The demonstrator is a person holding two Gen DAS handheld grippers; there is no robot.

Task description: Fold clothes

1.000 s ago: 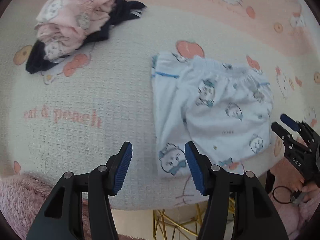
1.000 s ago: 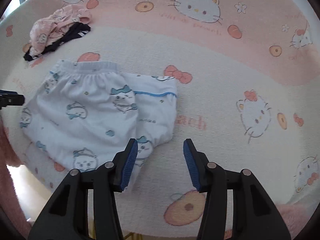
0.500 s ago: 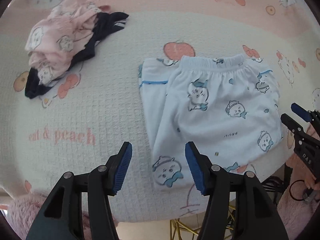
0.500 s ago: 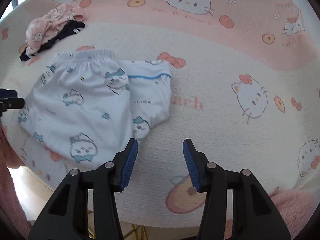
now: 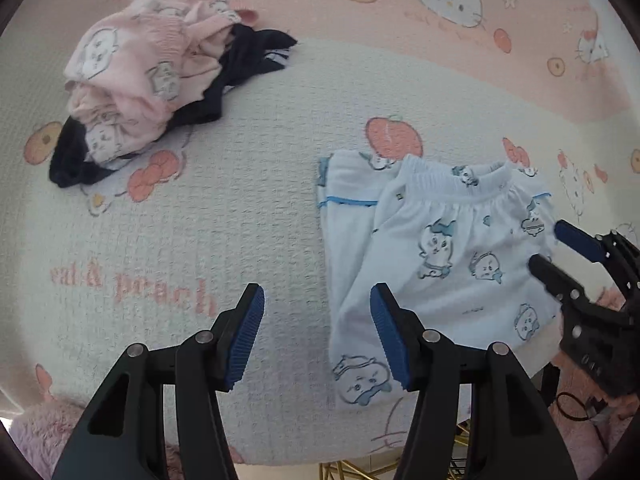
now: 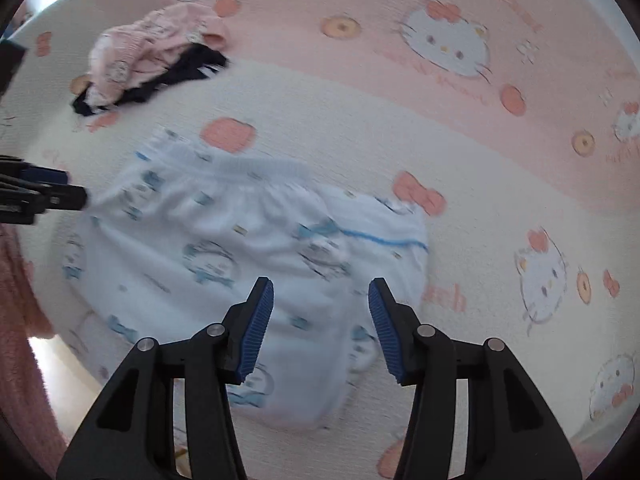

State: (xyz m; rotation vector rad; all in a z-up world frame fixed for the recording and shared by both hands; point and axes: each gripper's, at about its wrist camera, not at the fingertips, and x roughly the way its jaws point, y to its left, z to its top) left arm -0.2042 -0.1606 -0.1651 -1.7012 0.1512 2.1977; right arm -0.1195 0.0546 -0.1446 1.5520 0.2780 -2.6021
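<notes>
A folded pair of white pyjama pants [image 5: 436, 264] with blue cartoon prints lies flat on the Hello Kitty blanket [image 5: 200, 240]; it also shows in the right wrist view [image 6: 248, 256]. My left gripper [image 5: 316, 336] is open and empty, hovering above the blanket just left of the pants' near edge. My right gripper [image 6: 320, 328] is open and empty above the pants' near right part; it also shows in the left wrist view [image 5: 568, 256] at the pants' right side. The left gripper's tip [image 6: 44, 196] shows at the pants' left edge.
A heap of pink and navy clothes [image 5: 156, 76] lies at the back left of the blanket, also in the right wrist view [image 6: 156, 60]. The blanket's front edge [image 5: 320, 456] drops off near me, with gold chair legs [image 5: 360, 468] below. A fluffy pink fabric [image 6: 24, 340] hangs at the left.
Both grippers moved in closer over the pants, which now look larger. The right gripper swung left over the pants. Both stay open; the pants have not moved.
</notes>
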